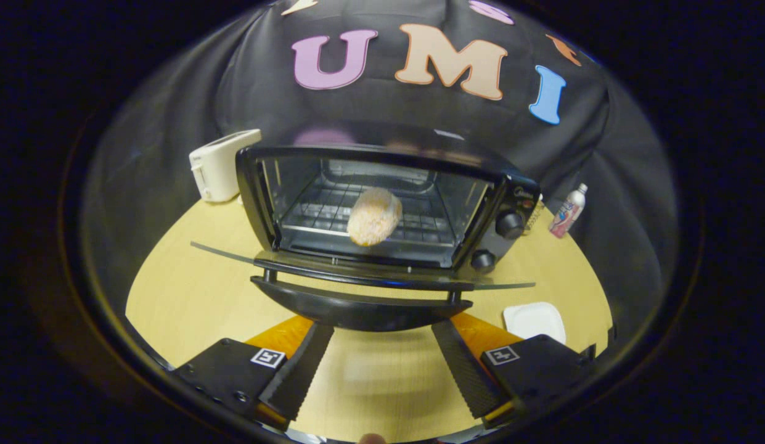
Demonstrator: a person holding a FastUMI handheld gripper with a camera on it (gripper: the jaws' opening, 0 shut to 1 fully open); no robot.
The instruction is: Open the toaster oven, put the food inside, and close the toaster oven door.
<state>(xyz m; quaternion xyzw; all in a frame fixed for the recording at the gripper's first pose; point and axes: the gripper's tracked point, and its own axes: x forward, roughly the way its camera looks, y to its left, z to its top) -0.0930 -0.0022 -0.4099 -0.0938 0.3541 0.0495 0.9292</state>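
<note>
Shiny black toaster oven (382,209) with glass door, metal wire rack (333,213), smooth wood desk (191,296), rough crumbly food (374,216)

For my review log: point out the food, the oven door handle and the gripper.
food (374,216), gripper view, its middle, on the rack
oven door handle (357,310), gripper view, bar's middle
gripper (382,345), gripper view, between its open fingertips

Toaster oven (382,203): black, door (357,277) lowered flat, open.
Food (374,216): round, crumbed, placed on the rack inside.
</note>
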